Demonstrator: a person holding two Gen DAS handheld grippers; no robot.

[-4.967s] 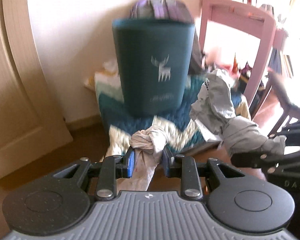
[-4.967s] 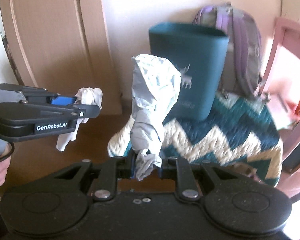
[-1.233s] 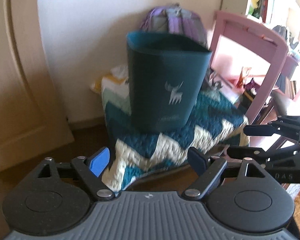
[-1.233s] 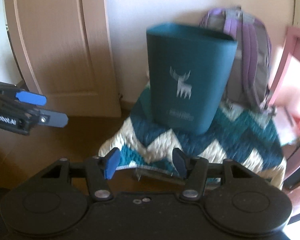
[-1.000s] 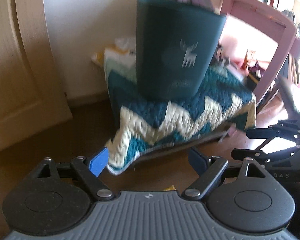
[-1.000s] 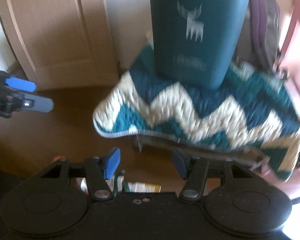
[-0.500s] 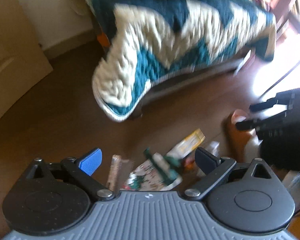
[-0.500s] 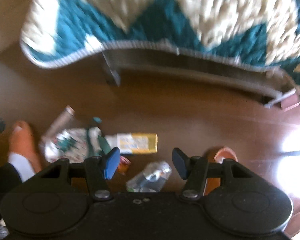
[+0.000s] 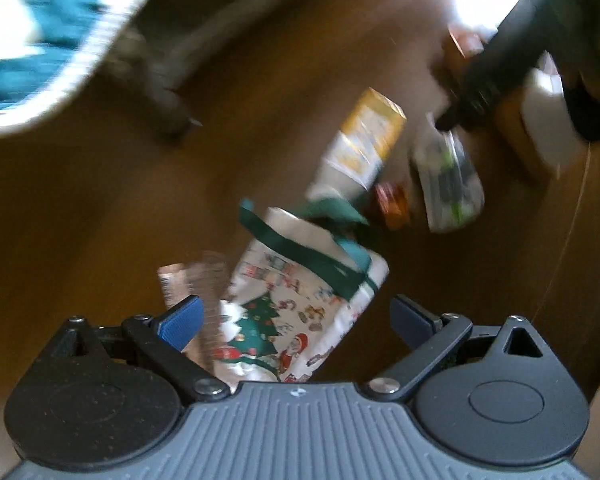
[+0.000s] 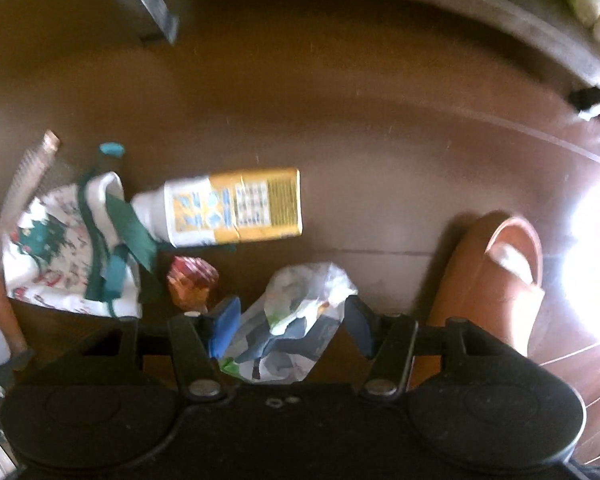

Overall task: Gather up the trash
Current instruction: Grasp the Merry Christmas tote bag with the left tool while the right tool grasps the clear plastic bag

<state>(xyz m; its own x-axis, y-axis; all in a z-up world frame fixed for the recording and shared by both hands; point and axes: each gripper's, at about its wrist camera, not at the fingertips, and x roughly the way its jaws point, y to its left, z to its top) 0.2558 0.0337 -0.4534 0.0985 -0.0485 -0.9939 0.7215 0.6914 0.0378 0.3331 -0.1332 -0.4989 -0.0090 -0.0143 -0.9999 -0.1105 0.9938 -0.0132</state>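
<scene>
Spreading across both wrist views, a dark brown wooden floor (image 10: pixel 340 128) is seen, glossy and faintly blurred. At the far edge a knitted blanket (image 9: pixel 28 32) in teal and cream hangs over a low grey frame (image 10: pixel 148 8). An orange slipper (image 10: pixel 496 280) with toes showing in it is seen at the right.

The litter is gathered in one cluster on the floor. A flat white gift bag (image 9: pixel 300 300), printed with Christmas trees and tied with green ribbon, lies at the left; what it holds cannot be told. A yellow and white carton (image 10: pixel 236 208) lies on its side touching the bag's far end. A crumpled clear plastic bag (image 10: pixel 292 328) lies near the carton, and a small red and gold wrapper (image 10: pixel 192 280) between them. A narrow ribbed strip (image 9: pixel 188 280) lies just left of the gift bag.

The left gripper (image 9: pixel 296 316) is pointed down with jaws spread wide astride the gift bag, having just been opening, pads clear of it. The right gripper (image 10: pixel 290 324) is pointed down, jaws parted moderately around the plastic bag; contact cannot be told.
</scene>
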